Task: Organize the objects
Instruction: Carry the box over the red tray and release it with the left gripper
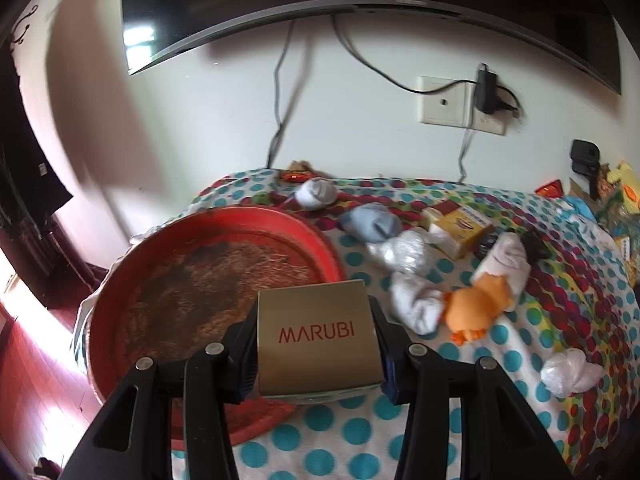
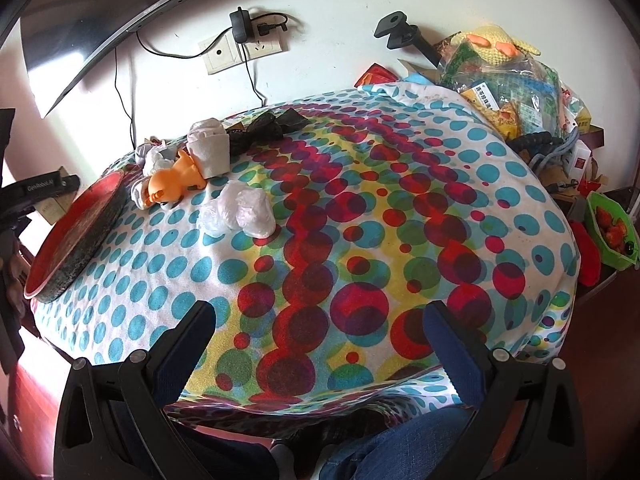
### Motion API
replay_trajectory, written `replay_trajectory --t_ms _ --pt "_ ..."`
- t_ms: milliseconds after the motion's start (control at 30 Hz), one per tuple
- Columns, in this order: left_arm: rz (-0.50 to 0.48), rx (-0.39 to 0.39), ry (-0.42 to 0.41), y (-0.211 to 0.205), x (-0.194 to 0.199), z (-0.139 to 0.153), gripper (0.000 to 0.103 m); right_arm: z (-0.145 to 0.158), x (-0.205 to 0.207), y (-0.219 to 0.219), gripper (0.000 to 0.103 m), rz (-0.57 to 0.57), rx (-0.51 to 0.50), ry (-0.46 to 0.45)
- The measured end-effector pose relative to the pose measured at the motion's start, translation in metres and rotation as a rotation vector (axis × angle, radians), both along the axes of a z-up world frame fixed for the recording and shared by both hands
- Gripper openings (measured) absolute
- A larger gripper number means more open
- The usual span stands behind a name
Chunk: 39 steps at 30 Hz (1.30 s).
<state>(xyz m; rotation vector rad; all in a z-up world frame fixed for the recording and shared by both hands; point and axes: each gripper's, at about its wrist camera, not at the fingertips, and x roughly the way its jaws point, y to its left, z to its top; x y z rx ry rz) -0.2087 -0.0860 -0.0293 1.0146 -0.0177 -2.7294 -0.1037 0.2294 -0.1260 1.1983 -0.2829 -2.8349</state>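
My left gripper (image 1: pixel 316 344) is shut on a gold box marked MARUBI (image 1: pixel 316 336) and holds it over the near right rim of a round red tray (image 1: pixel 208 240). The tray also shows at the left of the right wrist view (image 2: pixel 76 232). My right gripper (image 2: pixel 320 340) is open and empty above the near edge of the dotted cloth (image 2: pixel 360 220). An orange plush toy (image 1: pixel 476 308) (image 2: pixel 172 184), rolled white socks (image 1: pixel 416 304), a light blue sock roll (image 1: pixel 372 224), a yellow box (image 1: pixel 464 228) and clear plastic bags (image 1: pixel 568 372) (image 2: pixel 240 212) lie on the cloth.
A TV (image 1: pixel 360 0) hangs on the wall above a socket with a plugged charger (image 1: pixel 486 88). A pile of packets and a yellow plush (image 2: pixel 508 76) sits at the far right, with a green basket of strawberries (image 2: pixel 612 232) beside the table.
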Motion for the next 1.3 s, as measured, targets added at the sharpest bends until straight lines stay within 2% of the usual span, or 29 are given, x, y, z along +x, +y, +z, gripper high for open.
replay_trajectory --t_ms 667,900,1133,1300 --pt "0.247 -0.006 -0.033 -0.148 0.001 0.005 0.048 -0.003 0.002 -0.009 0.103 0.026 0.011 -0.007" --pt "0.281 -0.009 -0.052 -0.177 -0.007 0.002 0.048 -0.009 0.0 -0.015 0.103 0.04 0.022 -0.02" --pt "0.302 -0.003 -0.083 -0.194 -0.018 -0.014 0.048 -0.013 0.0 -0.021 0.103 0.056 0.044 -0.022" --pt "0.313 0.036 -0.109 -0.205 -0.027 -0.026 0.048 -0.013 0.001 -0.025 0.103 0.07 0.053 -0.014"
